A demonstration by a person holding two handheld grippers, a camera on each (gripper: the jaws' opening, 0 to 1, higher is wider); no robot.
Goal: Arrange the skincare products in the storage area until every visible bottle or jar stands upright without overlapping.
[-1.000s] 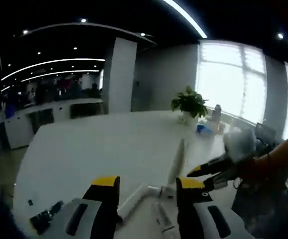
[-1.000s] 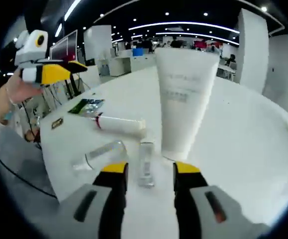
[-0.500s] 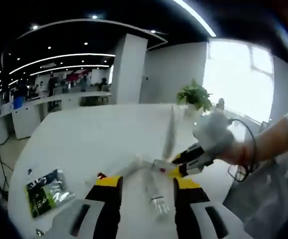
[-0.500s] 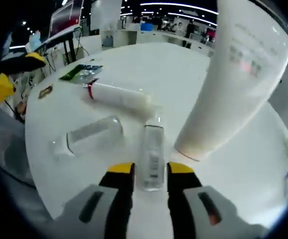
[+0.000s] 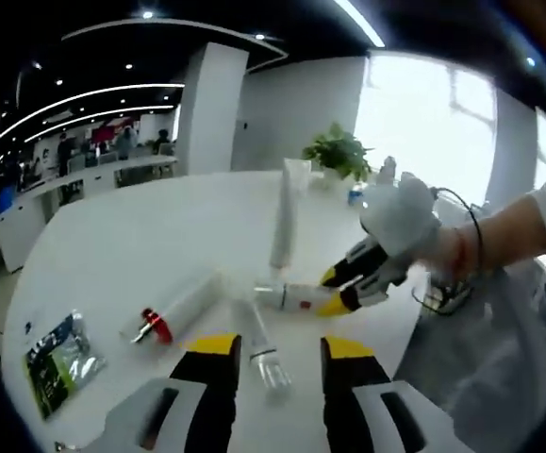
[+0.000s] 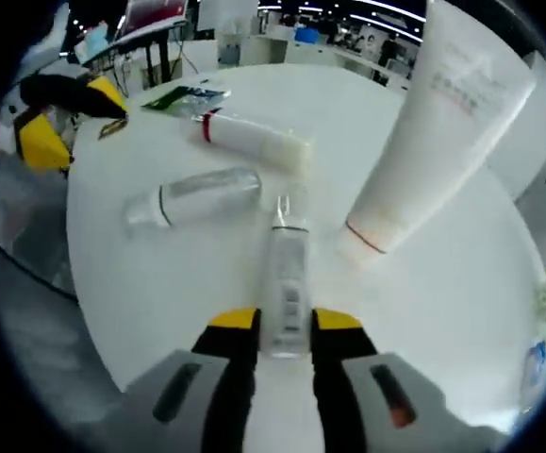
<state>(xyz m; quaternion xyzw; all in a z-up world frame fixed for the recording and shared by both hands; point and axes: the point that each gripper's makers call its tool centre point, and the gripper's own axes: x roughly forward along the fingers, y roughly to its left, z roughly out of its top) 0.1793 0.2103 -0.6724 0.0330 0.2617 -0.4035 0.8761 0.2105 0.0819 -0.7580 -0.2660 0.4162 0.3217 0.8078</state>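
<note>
Broadly, the white table (image 6: 461,283) carries all the products. In the right gripper view, the large white tube (image 6: 433,132) stands on its cap, ahead of the right gripper's (image 6: 285,326) fingertips and to their right, leaning slightly in this tilted view. In the left gripper view, the same tube (image 5: 285,222) appears narrow and upright, well beyond the left gripper's (image 5: 274,349) fingers.

A white tube with a red cap (image 6: 254,142) lies on its side farther ahead of the right fingers, to their left; in the left gripper view it (image 5: 178,311) lies just beyond the left finger. A clear bottle (image 6: 197,196) lies flat, nearer the right fingers and to their left; in the left gripper view it (image 5: 263,354) lies between the left gripper's yellow-tipped fingers, which stand apart with a gap on each side of it.

A small slim bottle (image 6: 288,297) lies flat between the right gripper's fingers, which are closed against its sides near its base. In the left gripper view, the right gripper (image 5: 334,293) holds this bottle (image 5: 291,297) horizontally.

A green sachet (image 5: 56,363) lies flat far left of the left fingers.
</note>
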